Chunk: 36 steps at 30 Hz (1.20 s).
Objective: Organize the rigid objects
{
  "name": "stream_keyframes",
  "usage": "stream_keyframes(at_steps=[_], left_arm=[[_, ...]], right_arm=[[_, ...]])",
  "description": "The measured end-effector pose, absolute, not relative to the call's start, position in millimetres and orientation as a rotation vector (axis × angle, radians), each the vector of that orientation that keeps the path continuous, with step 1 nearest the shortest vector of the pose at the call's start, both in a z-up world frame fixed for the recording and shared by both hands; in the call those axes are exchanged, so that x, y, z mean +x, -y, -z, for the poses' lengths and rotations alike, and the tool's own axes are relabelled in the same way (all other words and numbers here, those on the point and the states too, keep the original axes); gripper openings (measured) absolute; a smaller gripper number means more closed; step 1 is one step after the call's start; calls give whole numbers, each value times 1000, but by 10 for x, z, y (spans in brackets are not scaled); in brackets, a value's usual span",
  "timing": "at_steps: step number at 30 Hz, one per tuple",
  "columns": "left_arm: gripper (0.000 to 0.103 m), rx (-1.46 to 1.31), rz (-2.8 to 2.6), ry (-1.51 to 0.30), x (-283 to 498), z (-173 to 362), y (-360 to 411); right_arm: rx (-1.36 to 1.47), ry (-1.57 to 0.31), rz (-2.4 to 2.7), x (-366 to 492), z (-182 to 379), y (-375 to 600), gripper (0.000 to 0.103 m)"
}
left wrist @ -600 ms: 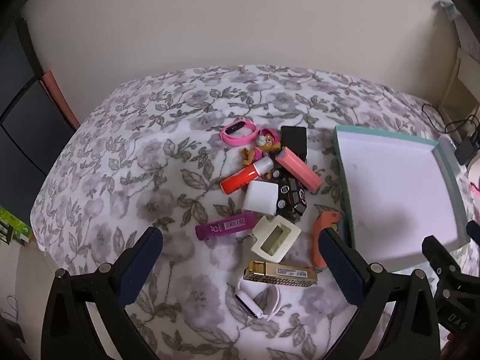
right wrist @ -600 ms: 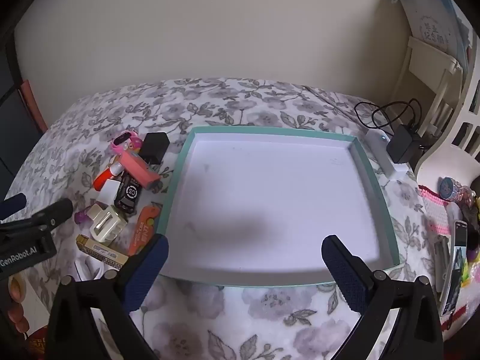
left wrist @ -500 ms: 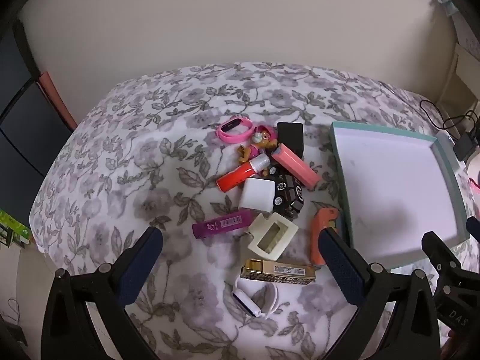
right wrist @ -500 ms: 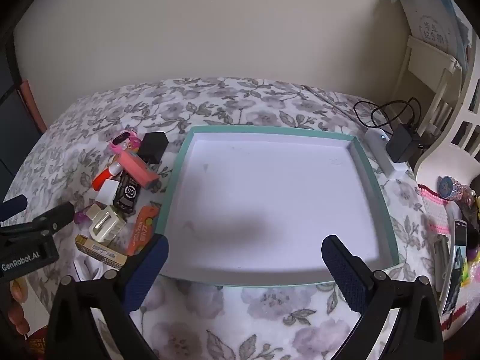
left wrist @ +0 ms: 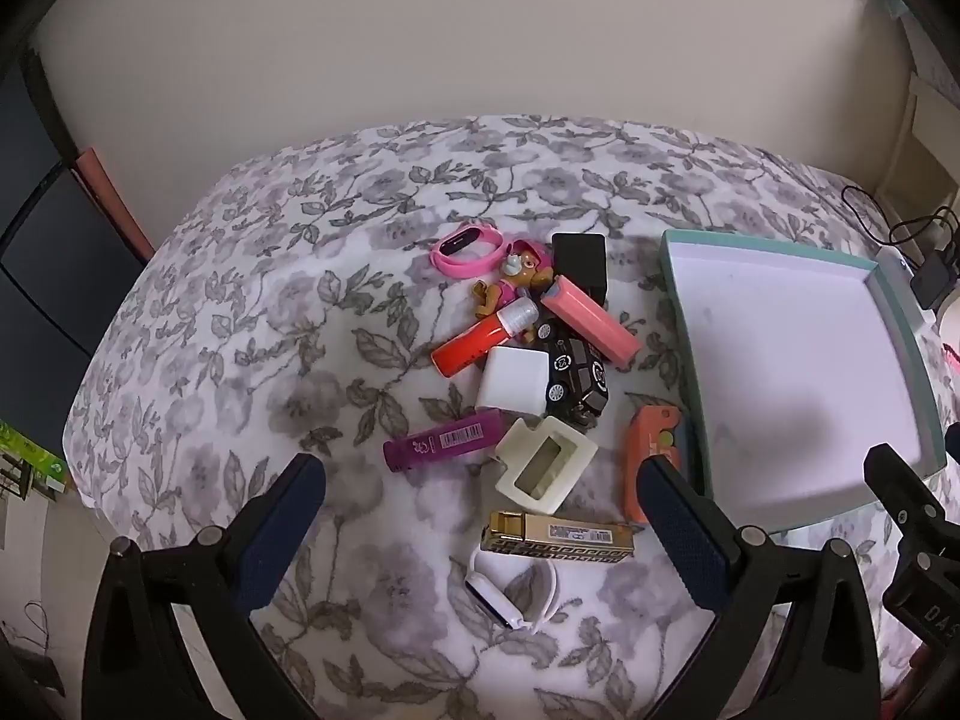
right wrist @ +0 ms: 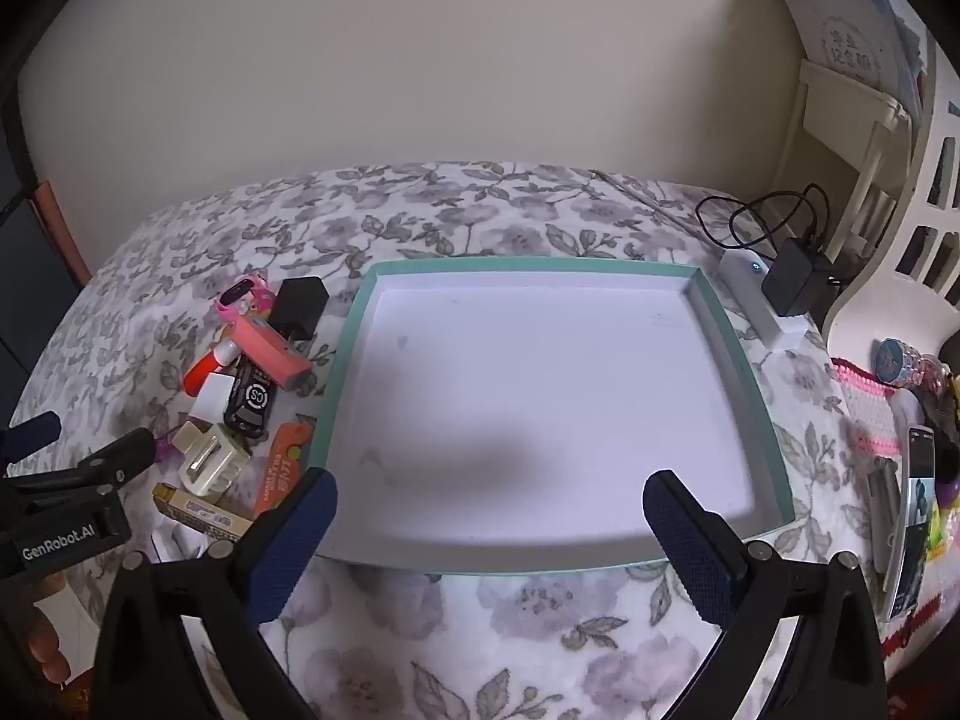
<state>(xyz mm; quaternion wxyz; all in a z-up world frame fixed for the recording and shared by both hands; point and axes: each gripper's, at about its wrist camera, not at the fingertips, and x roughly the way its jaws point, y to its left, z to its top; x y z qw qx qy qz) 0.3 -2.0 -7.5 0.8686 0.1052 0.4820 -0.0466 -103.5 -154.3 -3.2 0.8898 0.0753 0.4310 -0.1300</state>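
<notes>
Both the left gripper and right gripper have fingers spread wide, holding nothing. The clutter pile lies at nine o'clock of the tray on the bed; a charger sits at its two o'clock.

Floral bedspread bearing a cluster of small items: pink wristband farthest, black toy car central, purple tube left, gold box nearest. Teal-rimmed tray right. Left gripper spread wide, empty.
</notes>
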Motion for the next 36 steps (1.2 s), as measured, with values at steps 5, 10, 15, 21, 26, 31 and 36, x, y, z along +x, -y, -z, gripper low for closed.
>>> stream_keyframes(at_steps=[5, 10, 15, 21, 26, 31, 36], left_arm=[[103, 221, 85, -1012, 17, 68, 16], [103, 222, 90, -1015, 22, 73, 22], [103, 235, 95, -1020, 24, 89, 55], [103, 241, 98, -1023, 19, 109, 60], [103, 242, 100, -1029, 26, 130, 55], [103, 243, 100, -1032, 27, 135, 53], [103, 242, 99, -1034, 28, 142, 44]], right_arm=[[156, -896, 270, -1038, 26, 1547, 103], [148, -903, 270, -1036, 33, 1532, 103], [143, -914, 271, -1027, 46, 1529, 103], [138, -921, 269, -1015, 56, 1529, 103], [139, -928, 272, -1010, 69, 1535, 103], [139, -930, 273, -1009, 79, 1531, 103], [139, -931, 273, -1010, 86, 1529, 103]])
